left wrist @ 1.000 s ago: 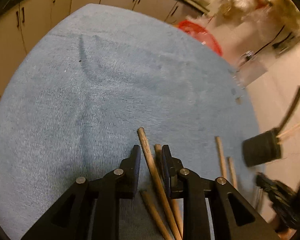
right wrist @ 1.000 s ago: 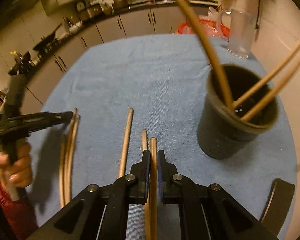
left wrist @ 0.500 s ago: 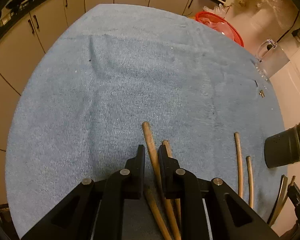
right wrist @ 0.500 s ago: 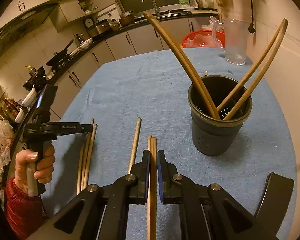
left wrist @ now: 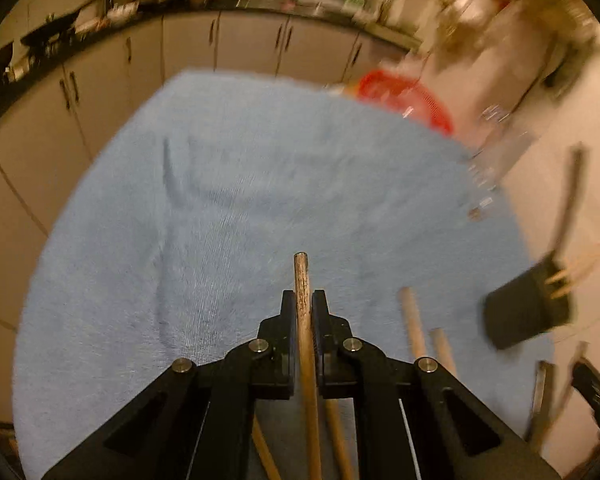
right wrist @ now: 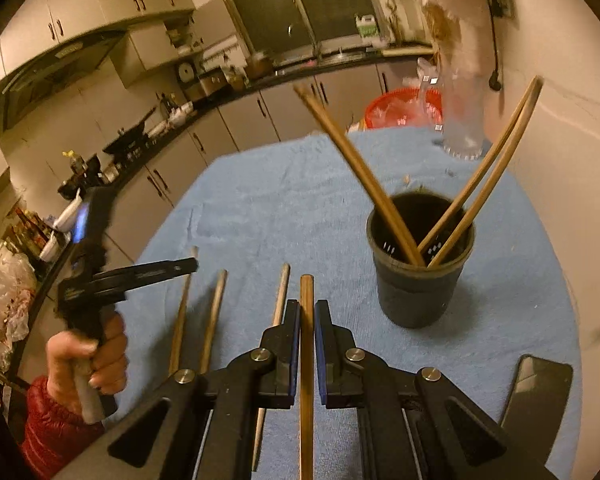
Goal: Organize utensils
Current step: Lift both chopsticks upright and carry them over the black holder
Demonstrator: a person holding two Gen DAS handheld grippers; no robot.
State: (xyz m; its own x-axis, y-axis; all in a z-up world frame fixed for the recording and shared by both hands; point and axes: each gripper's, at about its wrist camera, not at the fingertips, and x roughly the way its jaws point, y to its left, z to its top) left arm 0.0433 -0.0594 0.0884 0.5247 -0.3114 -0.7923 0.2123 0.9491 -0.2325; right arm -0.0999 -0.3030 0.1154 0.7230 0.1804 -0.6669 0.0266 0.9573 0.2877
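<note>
Both grippers, left point(left wrist: 303, 307) and right point(right wrist: 307, 314), are each clenching one chopstick point(left wrist: 302, 292) in closed fingers, the black holder point(right wrist: 418, 280) sitting at two o'clock on the table point(right wrist: 260, 208).

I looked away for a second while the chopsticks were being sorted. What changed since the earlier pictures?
The left gripper has just closed on a chopstick and lifted it off the blue cloth. The right gripper, already clamped on its own chopstick, rose too. The black cup with its four chopsticks and the loose ones on the cloth stayed put.
</note>
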